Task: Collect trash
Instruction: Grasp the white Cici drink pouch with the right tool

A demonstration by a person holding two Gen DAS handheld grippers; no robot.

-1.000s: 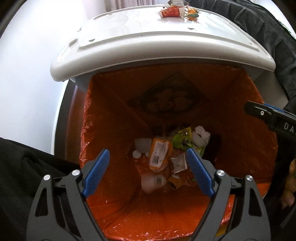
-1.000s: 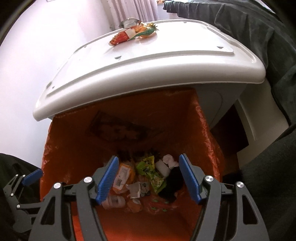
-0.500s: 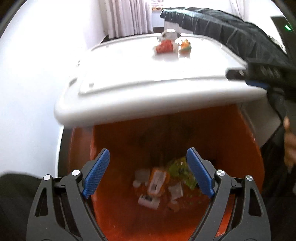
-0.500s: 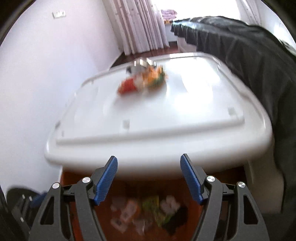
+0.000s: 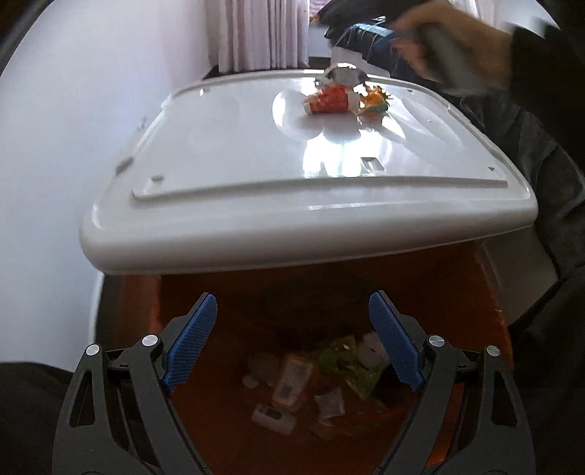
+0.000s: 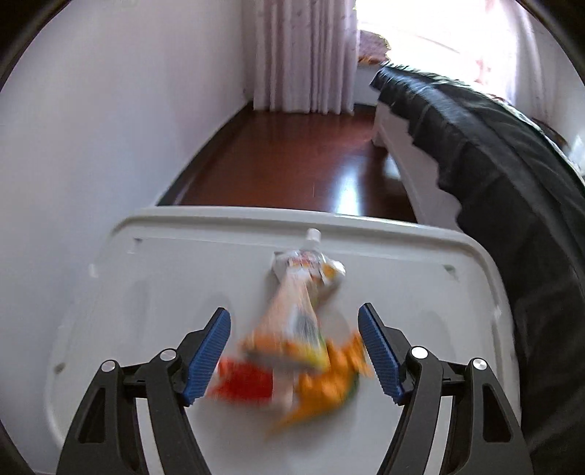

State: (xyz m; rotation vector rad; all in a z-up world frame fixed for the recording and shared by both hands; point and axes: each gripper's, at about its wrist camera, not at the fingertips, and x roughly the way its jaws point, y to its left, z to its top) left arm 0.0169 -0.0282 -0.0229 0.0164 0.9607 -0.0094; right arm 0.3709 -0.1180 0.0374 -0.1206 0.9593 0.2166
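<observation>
My left gripper (image 5: 292, 296) hangs open and empty over the orange-lined bin (image 5: 486, 329). On the bin's floor lie an orange packet (image 5: 292, 380), a green wrapper (image 5: 347, 361) and other scraps. Above it the white top (image 5: 256, 164) carries a red wrapper (image 5: 329, 100), an orange wrapper (image 5: 373, 100) and a silver pouch (image 5: 343, 73). My right gripper (image 6: 294, 310) hovers over that pile, its jaws wide and still opening. The silver pouch (image 6: 299, 292), red wrapper (image 6: 245, 383) and orange wrapper (image 6: 329, 383) lie blurred between its fingers, not pressed. A hand (image 5: 438, 33) holds that gripper.
A bed with a dark cover (image 6: 493, 164) runs along the right of the white top (image 6: 182, 263). A white wall stands at the left, with curtains (image 6: 303, 54) and a wooden floor (image 6: 292, 164) beyond. Dark fabric (image 5: 548, 164) borders the bin's right side.
My right gripper has swung up out of the bin and across the white top to the wrappers. My left gripper has lifted and tilted back a little, so more of the top shows.
</observation>
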